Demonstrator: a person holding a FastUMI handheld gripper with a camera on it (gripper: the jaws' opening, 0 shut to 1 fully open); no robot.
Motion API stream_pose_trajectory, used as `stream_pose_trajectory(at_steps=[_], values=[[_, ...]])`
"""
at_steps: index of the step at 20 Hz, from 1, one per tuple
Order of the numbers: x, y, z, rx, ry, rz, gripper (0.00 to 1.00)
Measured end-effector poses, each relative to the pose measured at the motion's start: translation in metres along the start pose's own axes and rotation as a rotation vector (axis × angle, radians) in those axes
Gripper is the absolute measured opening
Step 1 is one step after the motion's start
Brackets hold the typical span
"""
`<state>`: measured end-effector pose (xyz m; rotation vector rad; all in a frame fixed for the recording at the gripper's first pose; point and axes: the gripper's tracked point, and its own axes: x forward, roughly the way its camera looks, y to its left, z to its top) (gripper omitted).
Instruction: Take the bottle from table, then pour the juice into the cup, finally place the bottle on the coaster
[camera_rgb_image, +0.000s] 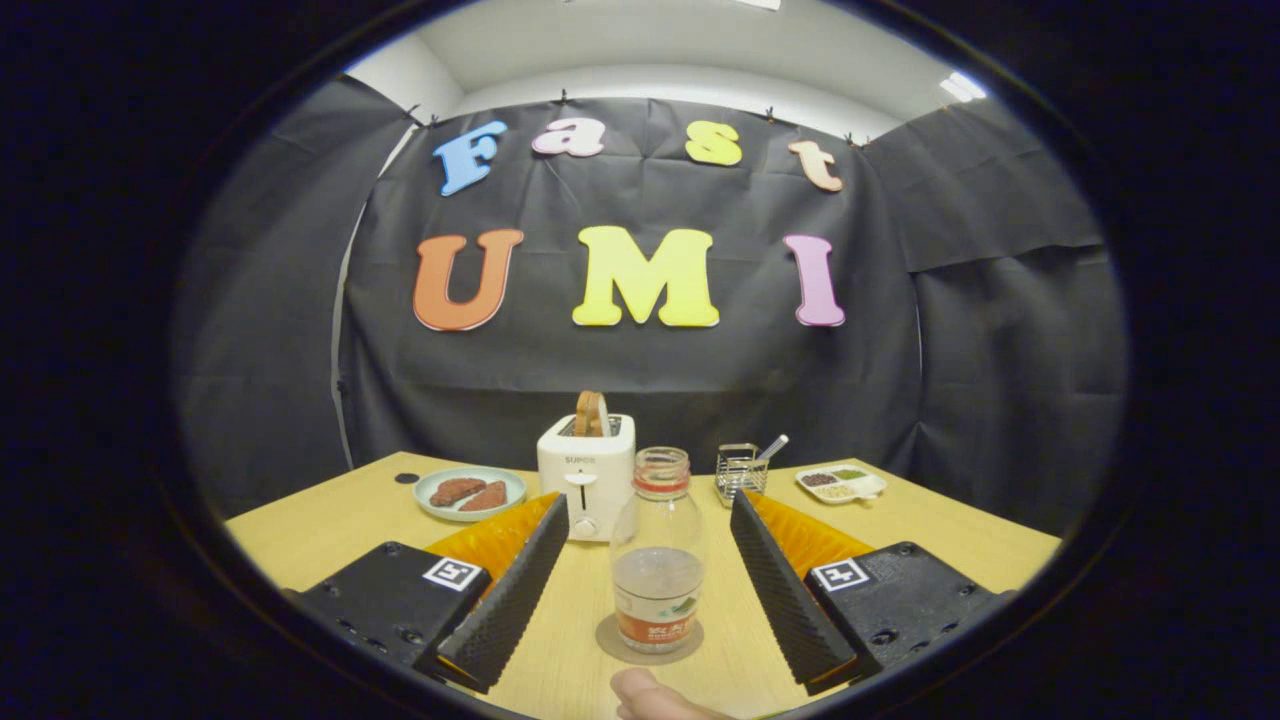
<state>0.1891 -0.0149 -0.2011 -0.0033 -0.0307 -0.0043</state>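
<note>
A clear plastic bottle (656, 545) with no cap on its open neck stands upright on a round grey coaster (612, 642) on the wooden table (340, 525). A little pale liquid fills its lower part, above a label. My gripper (647, 505) is open, one finger on each side of the bottle, and neither finger (520, 575) touches it. The bottle sits between the fingers, about midway along them. A person's fingertip (650, 697) shows just below the coaster.
Beyond the bottle stands a white toaster (586, 478) with a slice of bread (590, 412) in it. Left of the toaster lies a green plate (432, 505) holding two sausages. To its right are a wire basket (740, 468) with a spoon and a white divided dish (842, 484).
</note>
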Motion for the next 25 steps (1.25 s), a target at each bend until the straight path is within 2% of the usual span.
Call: stream_pose_trajectory(at_steps=[2, 8, 13, 20, 25], values=[[-0.015, -0.001, 0.016, 0.015, 0.000, -0.006, 1.00], [-0.071, -0.002, 0.075, -0.055, -0.059, -0.015, 1.00], [-0.121, -0.008, 0.115, -0.007, -0.046, -0.056, 1.00], [-0.189, -0.007, 0.166, -0.035, -0.081, -0.032, 1.00], [-0.242, -0.001, 0.189, 0.005, -0.072, 0.035, 1.00]])
